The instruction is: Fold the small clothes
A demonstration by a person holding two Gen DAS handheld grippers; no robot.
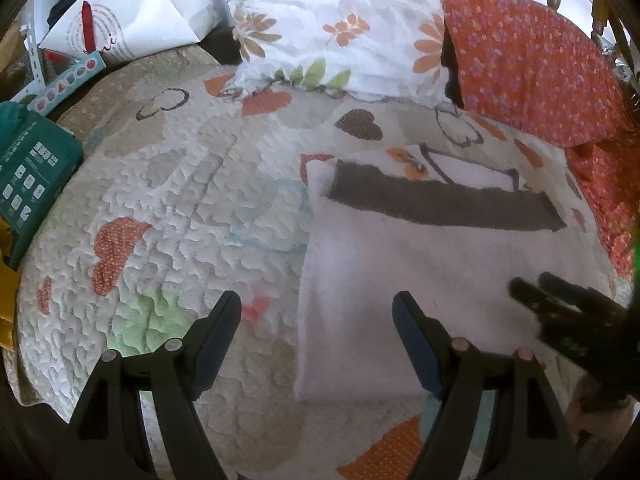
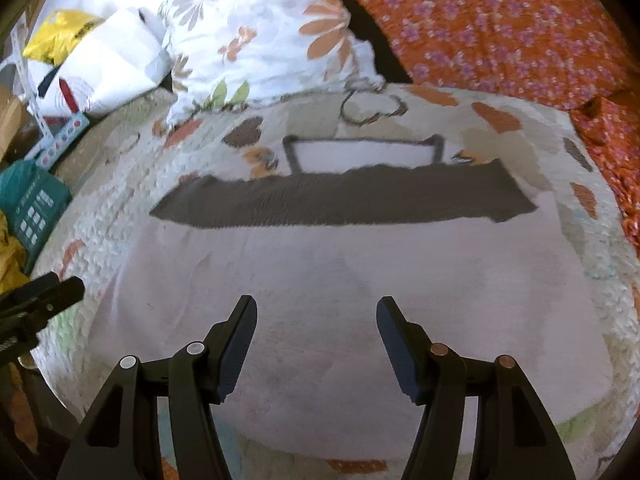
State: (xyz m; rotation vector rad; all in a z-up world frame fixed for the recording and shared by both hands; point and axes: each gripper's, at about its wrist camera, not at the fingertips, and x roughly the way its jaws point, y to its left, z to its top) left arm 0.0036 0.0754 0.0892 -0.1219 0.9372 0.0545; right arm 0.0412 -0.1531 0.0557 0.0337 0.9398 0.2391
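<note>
Our left tongs (image 1: 317, 312) and right tongs (image 2: 316, 316) both gape wide, gripping nothing. The white garment (image 2: 340, 280) lies flat on the bed (image 1: 180, 208) just ahead of both tongs. We risk pinching the quilt with it, or one layer only.

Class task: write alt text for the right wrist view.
The open right tool hovers over a white garment with a dark brown band, lying flat on a heart-patterned quilt. A floral pillow and orange cushion sit behind.
</note>
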